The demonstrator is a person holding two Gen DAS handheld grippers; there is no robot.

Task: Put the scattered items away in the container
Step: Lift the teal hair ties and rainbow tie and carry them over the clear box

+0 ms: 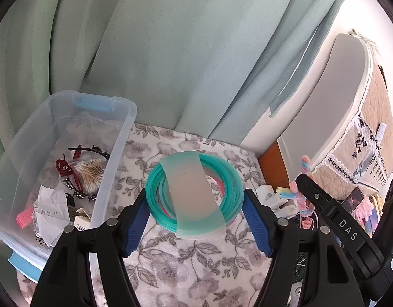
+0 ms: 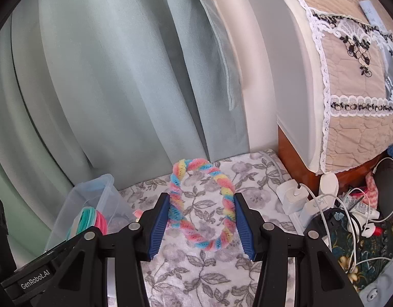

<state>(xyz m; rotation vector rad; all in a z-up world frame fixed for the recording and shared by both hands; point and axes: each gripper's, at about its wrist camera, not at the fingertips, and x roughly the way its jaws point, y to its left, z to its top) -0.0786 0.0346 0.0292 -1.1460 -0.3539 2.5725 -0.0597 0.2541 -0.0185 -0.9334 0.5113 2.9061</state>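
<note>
My left gripper (image 1: 195, 199) is shut on a bundle of teal and pink rings (image 1: 196, 192) bound by a translucent band, its blue pads against both sides. The bundle also shows in the right wrist view (image 2: 90, 218). My right gripper (image 2: 201, 213) is shut on a rainbow braided headband (image 2: 204, 204), pads on both its arms, above the floral cloth (image 2: 209, 276). The headband also shows in the left wrist view (image 1: 302, 197). A clear plastic bin (image 1: 114, 153) stands to the left and holds hair clips, cotton swabs (image 1: 90, 172), crumpled paper and a pink roller.
Green curtains (image 1: 158, 51) hang behind the table. A quilted, lace-trimmed cover (image 2: 350, 89) stands at right. White chargers (image 2: 296, 194), cables and small clutter lie to the right of the floral cloth.
</note>
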